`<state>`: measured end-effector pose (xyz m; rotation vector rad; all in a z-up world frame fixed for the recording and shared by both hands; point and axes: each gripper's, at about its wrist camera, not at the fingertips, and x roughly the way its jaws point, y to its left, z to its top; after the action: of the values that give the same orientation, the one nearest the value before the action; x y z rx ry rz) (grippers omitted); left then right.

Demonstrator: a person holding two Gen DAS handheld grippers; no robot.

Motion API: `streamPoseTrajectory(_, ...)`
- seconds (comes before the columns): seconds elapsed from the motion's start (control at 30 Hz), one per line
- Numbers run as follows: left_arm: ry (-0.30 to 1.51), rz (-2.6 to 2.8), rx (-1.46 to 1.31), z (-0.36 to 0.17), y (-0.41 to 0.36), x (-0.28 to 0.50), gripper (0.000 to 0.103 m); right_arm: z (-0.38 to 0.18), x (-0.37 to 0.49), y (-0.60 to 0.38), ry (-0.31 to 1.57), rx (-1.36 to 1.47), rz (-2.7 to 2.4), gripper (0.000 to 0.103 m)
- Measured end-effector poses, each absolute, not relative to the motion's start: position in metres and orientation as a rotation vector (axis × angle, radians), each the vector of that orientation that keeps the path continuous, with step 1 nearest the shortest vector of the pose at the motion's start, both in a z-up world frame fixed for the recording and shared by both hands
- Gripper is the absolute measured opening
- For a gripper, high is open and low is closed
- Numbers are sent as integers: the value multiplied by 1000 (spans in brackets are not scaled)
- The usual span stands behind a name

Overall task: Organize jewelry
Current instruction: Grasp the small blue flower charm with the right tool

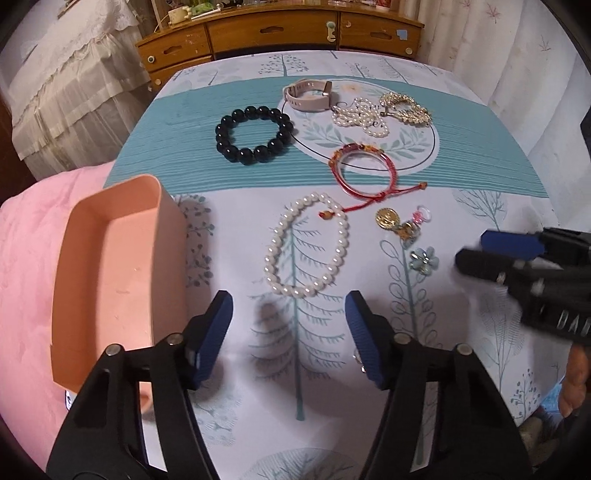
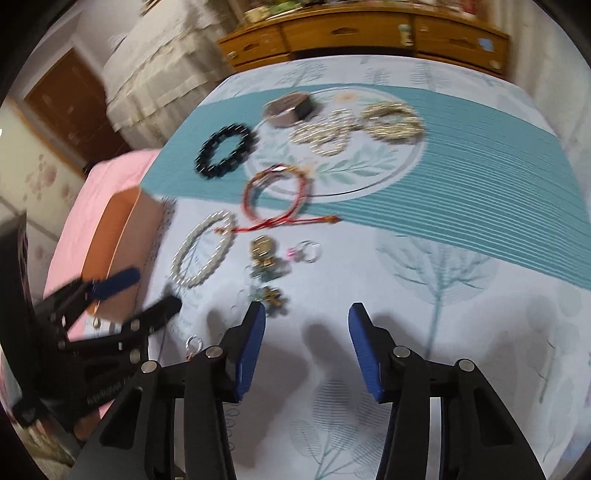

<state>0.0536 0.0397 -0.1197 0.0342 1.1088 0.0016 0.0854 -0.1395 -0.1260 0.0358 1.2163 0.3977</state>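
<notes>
Jewelry lies spread on a patterned cloth. A white pearl bracelet (image 1: 306,245) lies just ahead of my open, empty left gripper (image 1: 288,306). A black bead bracelet (image 1: 254,134), a red cord bracelet (image 1: 364,168), a pink watch (image 1: 306,94), a pearl strand (image 1: 360,118) and a gold chain (image 1: 404,107) lie farther back. A gold charm cluster (image 1: 397,221) and a blue flower piece (image 1: 424,260) lie to the right. An empty peach tray (image 1: 107,266) stands at the left. My right gripper (image 2: 306,321) is open and empty, near the flower piece (image 2: 271,297).
A wooden dresser (image 1: 280,33) stands behind the table. A pink quilt (image 1: 26,258) lies left of the tray. A small ring (image 2: 194,343) lies near the table's front. The right gripper shows in the left wrist view (image 1: 476,251).
</notes>
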Motion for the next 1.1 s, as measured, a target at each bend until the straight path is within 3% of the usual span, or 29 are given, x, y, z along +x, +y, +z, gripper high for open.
streamPoseTrajectory(0.13,1147,-19,3,-123,48,59,50,-133,83,-116,1220,-19,462,43)
streamPoseTrajectory(0.3,1157,-25,-21,-124,54,62,50,-143,86,-93,1201,-110,484,33)
streamPoseTrajectory(0.37,1148,-24,-16,-121,55,63,50,-145,85,-88,1185,-160,481,21)
streamPoseTrajectory(0.53,1144,-47,-8,-117,48,64,50,-144,78,-89,1141,-204,478,14)
streamPoseTrajectory(1.1,1188,-217,-35,-125,-17,101,47,-133,72,-157,1114,-62,379,14)
